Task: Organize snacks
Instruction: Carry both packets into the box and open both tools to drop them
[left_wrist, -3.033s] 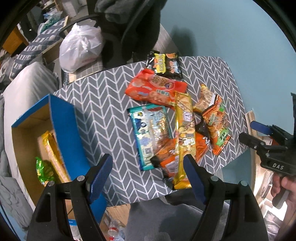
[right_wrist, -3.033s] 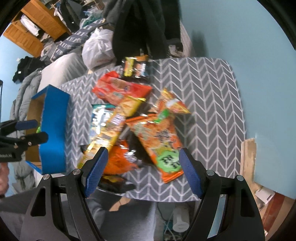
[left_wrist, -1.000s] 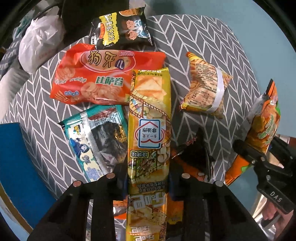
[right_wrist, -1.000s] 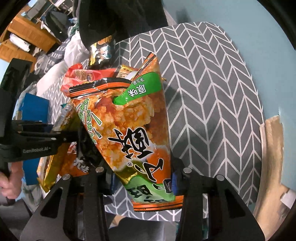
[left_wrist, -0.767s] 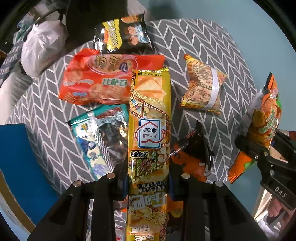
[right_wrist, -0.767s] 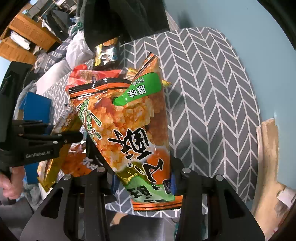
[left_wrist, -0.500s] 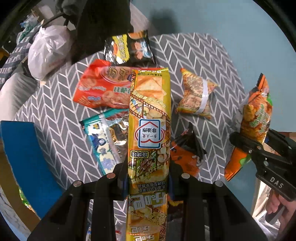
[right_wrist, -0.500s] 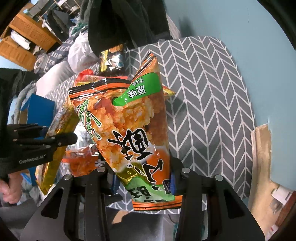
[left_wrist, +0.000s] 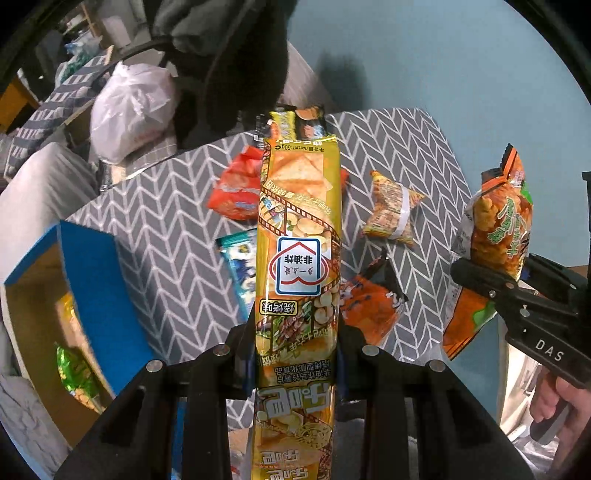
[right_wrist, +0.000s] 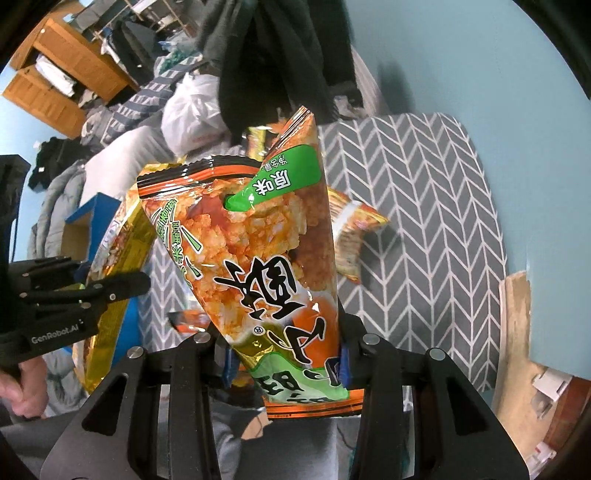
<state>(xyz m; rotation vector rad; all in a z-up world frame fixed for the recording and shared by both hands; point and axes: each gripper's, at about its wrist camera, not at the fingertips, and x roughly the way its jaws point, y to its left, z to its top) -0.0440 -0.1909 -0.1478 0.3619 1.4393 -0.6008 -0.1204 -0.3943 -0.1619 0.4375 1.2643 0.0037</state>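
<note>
Left hand-held gripper (left_wrist: 295, 354): its jaws are clamped on the long yellow foil snack packet (left_wrist: 299, 236), which is raised clear of the worktop and runs lengthwise away from the camera.
Right hand-held gripper (right_wrist: 282, 363): its jaws are pressed against the lower part of the orange and green crinkled snack bag (right_wrist: 255, 258), which is lifted off the worktop with its top end tilted away.
Worktop (left_wrist: 166, 229): covered with a grey cloth in a white herringbone pattern, set against a pale blue wall.
Snacks lying on the worktop: a red-orange flat packet (left_wrist: 236, 192), a teal and white flat packet (left_wrist: 240, 262), a small tan pillow-shaped bag with a white band (left_wrist: 393, 210), an orange and black crumpled bag (left_wrist: 373, 302) and a black and yellow bag (left_wrist: 295, 123) at the far edge.
Box: a cardboard box with blue outer walls (left_wrist: 96, 295) stands at the left edge of the worktop; a green bag (left_wrist: 74, 369) and a yellow packet lie inside it.
Person: one hand (right_wrist: 22, 387) grips the left tool's handle, and another hand (left_wrist: 557, 402) grips the right one.
Background: a white plastic bag (left_wrist: 133, 107) and dark clothing lie behind the worktop.
</note>
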